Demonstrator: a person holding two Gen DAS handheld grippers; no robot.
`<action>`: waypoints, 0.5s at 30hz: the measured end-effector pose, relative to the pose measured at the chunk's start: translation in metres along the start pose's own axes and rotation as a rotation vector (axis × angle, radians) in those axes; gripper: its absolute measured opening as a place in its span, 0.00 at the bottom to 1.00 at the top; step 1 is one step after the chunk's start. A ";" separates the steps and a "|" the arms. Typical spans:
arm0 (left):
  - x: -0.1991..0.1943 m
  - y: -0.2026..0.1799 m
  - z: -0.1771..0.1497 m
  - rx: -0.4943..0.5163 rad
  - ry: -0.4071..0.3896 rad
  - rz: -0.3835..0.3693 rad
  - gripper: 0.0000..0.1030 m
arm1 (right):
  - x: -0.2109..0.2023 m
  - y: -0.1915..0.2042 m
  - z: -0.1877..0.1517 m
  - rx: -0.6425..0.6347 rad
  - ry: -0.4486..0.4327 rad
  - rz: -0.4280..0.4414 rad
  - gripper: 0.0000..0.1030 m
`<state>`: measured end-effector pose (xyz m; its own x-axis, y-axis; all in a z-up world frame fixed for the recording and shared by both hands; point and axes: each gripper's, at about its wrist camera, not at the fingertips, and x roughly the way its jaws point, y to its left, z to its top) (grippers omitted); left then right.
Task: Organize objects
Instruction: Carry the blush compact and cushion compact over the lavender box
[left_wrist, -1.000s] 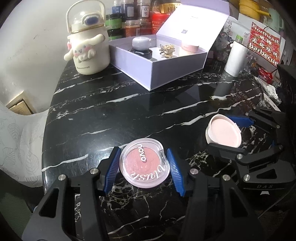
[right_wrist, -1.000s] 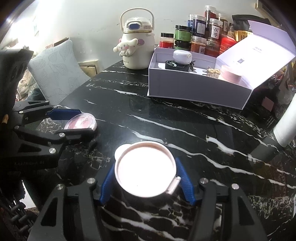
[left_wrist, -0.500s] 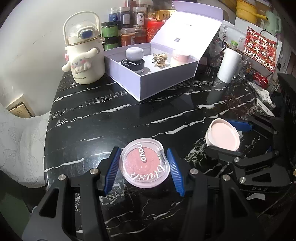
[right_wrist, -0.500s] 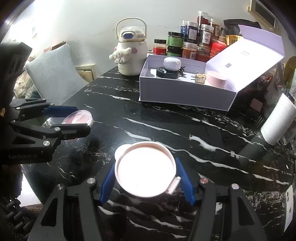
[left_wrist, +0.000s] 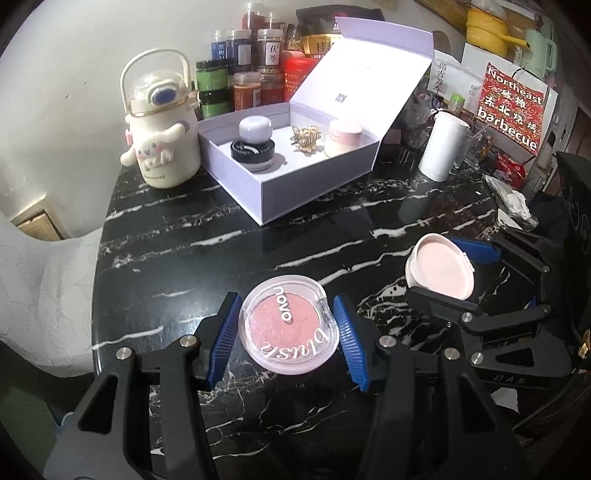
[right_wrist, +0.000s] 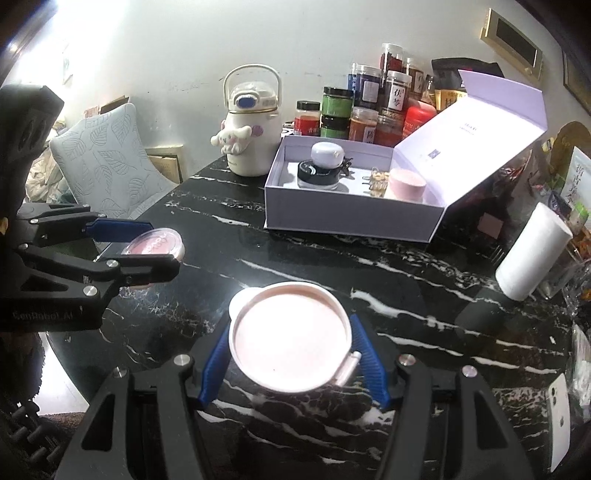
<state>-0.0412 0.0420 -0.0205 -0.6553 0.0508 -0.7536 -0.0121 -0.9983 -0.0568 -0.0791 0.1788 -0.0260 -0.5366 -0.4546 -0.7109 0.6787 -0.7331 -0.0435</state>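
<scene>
A round clear-lidded pink blush compact sits clamped between the blue pads of the left gripper, above the black white-veined marble tabletop. The right gripper is closed on a round pale-pink powder case. Beyond both stands an open lilac gift box holding small items.

A cream cartoon-dog water bottle with a loop handle stands on the black white-veined marble table, clustered spice jars behind it; a white paper cup and red barbecue sign sit right
</scene>
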 end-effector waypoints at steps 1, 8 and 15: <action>0.000 0.000 0.002 0.000 -0.002 0.000 0.48 | -0.001 -0.001 0.001 -0.004 -0.002 -0.002 0.62; 0.006 -0.003 0.024 0.023 -0.006 -0.008 0.48 | 0.001 -0.011 0.013 -0.014 -0.004 -0.005 0.62; 0.019 -0.002 0.062 0.058 -0.028 -0.023 0.48 | 0.011 -0.026 0.037 -0.020 -0.013 -0.016 0.62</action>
<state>-0.1006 0.0431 0.0064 -0.6750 0.0739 -0.7341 -0.0707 -0.9969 -0.0353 -0.1213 0.1741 -0.0071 -0.5540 -0.4492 -0.7010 0.6798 -0.7301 -0.0693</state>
